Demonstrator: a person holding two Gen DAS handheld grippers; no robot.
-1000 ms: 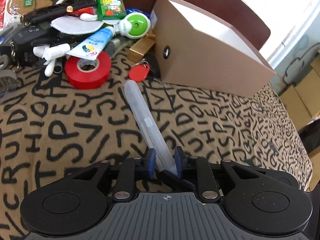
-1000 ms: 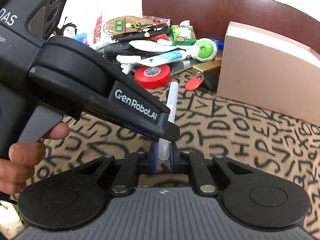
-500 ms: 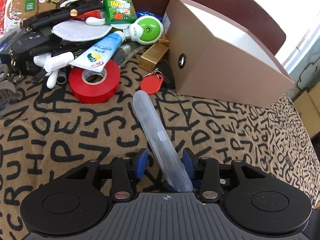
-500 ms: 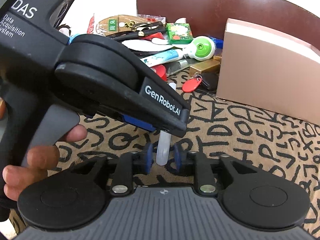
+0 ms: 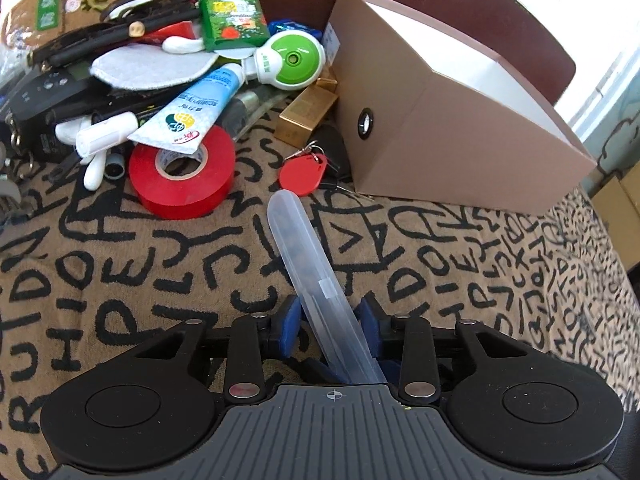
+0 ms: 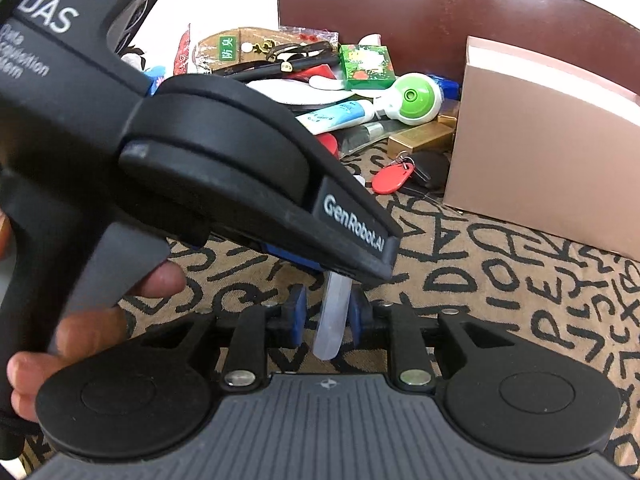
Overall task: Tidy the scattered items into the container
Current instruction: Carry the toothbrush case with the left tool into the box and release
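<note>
Closing left gripper (image 5: 330, 322) around clear tube (image 5: 308, 272) | right gripper (image 6: 326, 316) spread | box (image 5: 440, 128) contents unseen

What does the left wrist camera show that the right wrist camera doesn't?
Only left wrist: the clear tube at full length and the whole red tape roll. Only right wrist: the left gripper from the side, jaws closing with the tube between them, and the hand holding it. Both: the brown box, red key tag, green box and lettered cloth.
</note>
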